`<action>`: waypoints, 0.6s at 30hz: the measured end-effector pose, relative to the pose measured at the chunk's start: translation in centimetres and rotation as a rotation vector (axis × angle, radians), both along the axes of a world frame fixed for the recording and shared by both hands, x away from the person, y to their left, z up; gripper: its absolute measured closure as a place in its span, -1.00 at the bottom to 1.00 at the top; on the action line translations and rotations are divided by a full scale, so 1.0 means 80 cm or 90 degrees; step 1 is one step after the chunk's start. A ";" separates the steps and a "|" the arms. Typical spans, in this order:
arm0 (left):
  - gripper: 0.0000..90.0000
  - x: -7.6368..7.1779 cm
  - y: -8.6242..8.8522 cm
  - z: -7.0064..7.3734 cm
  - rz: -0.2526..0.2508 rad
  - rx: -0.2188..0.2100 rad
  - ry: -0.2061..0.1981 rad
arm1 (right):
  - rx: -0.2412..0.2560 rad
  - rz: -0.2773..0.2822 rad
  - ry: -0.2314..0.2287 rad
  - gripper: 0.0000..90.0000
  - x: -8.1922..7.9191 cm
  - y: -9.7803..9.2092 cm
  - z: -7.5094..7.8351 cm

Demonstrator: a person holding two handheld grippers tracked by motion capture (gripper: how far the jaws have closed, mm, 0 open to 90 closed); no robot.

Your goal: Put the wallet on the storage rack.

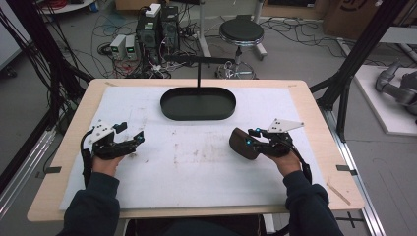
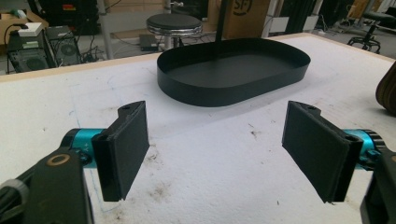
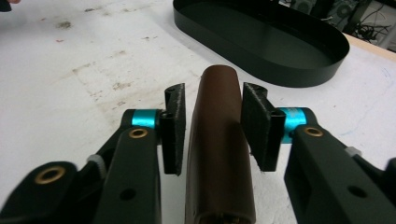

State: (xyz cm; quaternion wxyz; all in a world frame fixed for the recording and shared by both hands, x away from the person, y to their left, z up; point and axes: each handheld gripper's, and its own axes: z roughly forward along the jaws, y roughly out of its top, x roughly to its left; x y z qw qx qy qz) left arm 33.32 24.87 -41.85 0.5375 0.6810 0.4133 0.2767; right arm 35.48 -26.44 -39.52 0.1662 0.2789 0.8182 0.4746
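A brown rounded case [image 1: 242,144] lies on the white mat right of centre. My right gripper [image 1: 250,137] is shut on it, and in the right gripper view both pads press the sides of the brown case [image 3: 217,140] at my right gripper [image 3: 212,119]. My left gripper [image 1: 132,132] hovers over the mat's left side. Its jaws stand wide apart with nothing between them at my left gripper [image 2: 215,149]. The case's edge [image 2: 387,91] shows far right there. A black oval tray [image 1: 197,104] sits at the back centre.
A thin black post with a crossbar [image 1: 198,61] rises from the tray's far side. The white mat [image 1: 196,167] covers most of the wooden table. Beyond the table stand a stool [image 1: 241,33], computer boxes and cables on the floor.
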 end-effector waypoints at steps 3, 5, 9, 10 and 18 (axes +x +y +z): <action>-0.49 0.000 0.000 0.000 -0.001 -0.002 0.000 | -0.001 -0.002 0.001 0.33 0.000 -0.001 0.000; -0.49 0.000 0.000 0.000 0.000 -0.001 -0.001 | 0.000 -0.003 -0.001 0.28 0.000 -0.001 0.000; -0.49 0.000 0.000 0.000 0.000 0.000 -0.001 | 0.005 -0.014 0.001 0.02 0.001 -0.003 0.000; -0.49 0.000 0.000 0.000 0.000 0.000 -0.001 | 0.008 -0.017 0.005 -0.06 0.002 -0.003 -0.001; -0.49 0.000 0.000 0.000 -0.002 0.003 -0.001 | -0.043 0.005 0.063 -0.27 0.011 0.010 -0.020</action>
